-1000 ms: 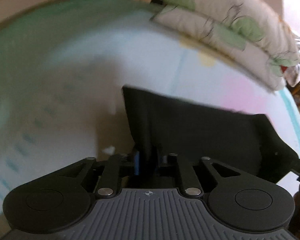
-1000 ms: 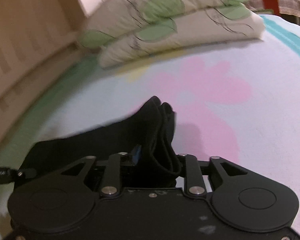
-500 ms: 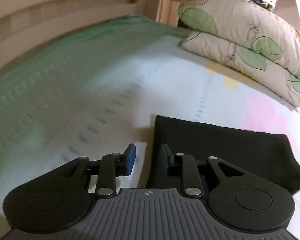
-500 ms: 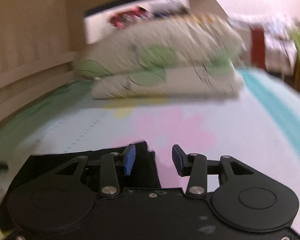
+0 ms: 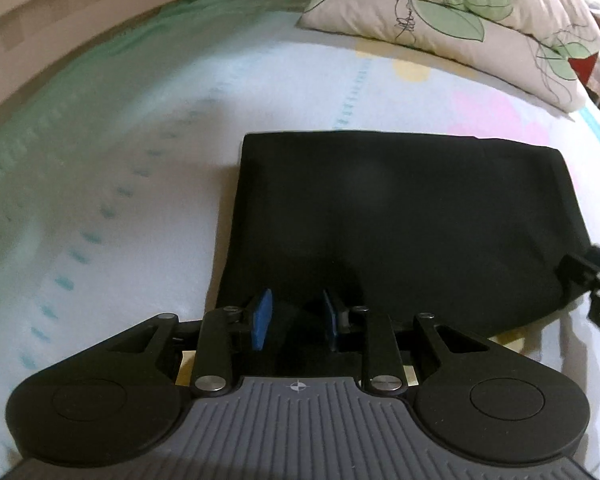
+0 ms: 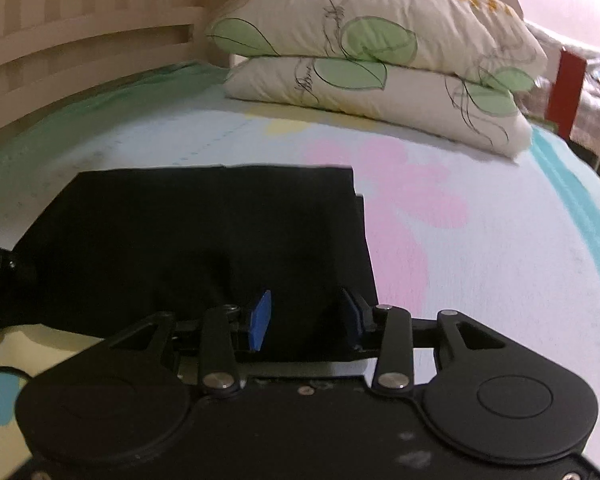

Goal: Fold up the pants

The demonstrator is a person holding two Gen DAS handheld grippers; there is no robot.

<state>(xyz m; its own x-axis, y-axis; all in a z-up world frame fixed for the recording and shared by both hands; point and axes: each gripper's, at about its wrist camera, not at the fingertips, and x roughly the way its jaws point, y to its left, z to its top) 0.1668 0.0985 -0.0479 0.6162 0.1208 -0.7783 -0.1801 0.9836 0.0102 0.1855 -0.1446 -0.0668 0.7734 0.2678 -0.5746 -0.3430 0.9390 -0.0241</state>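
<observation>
The black pants (image 5: pixel 400 216) lie folded into a flat rectangle on the bed (image 5: pixel 112 168), in front of two stacked leaf-print pillows (image 6: pixel 372 64). The left claw (image 5: pixel 296 320) and right claw (image 6: pixel 306 318) both stand open above the near edge of the cloth, jaws just parted further, with nothing pinched between the blue pads (image 6: pixel 260 318).
</observation>
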